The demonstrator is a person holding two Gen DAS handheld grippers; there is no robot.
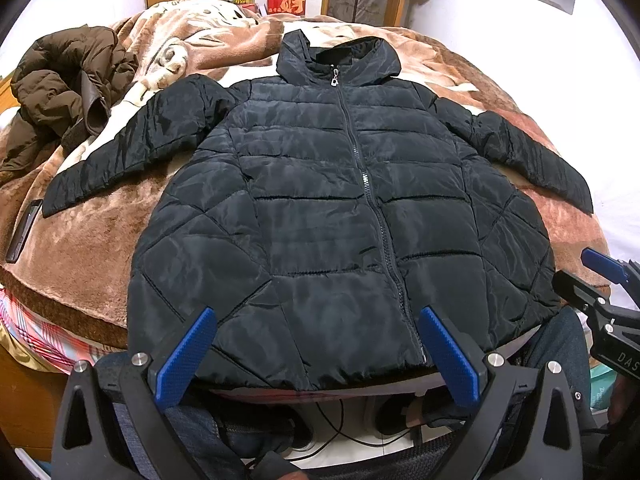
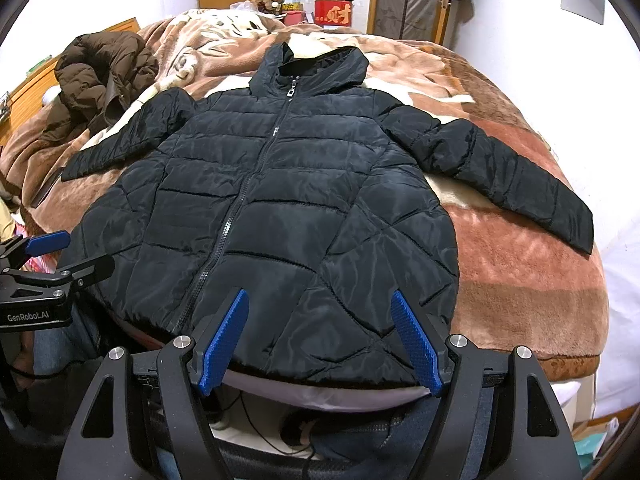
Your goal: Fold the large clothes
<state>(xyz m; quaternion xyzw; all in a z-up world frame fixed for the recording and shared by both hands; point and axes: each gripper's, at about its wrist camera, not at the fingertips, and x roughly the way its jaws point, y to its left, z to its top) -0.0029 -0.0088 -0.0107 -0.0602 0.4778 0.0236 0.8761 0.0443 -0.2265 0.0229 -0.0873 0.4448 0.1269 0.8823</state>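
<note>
A black quilted hooded jacket (image 1: 320,200) (image 2: 280,200) lies flat and zipped on the bed, front up, sleeves spread to both sides, hem toward me at the bed's near edge. My left gripper (image 1: 316,320) hovers open just short of the hem, left of the zip, nothing between its blue pads (image 1: 186,356). My right gripper (image 2: 320,304) is open too, over the hem's right half, holding nothing. Each gripper shows at the edge of the other's view: the right gripper (image 1: 600,280) and the left gripper (image 2: 60,256).
A brown plush blanket (image 1: 100,248) (image 2: 520,280) covers the bed. A crumpled brown coat (image 1: 68,92) (image 2: 100,80) lies at the back left, a dark phone (image 1: 24,228) near the left edge. Boxes and a wardrobe stand behind. A person's legs, shoes and cables are below the bed edge.
</note>
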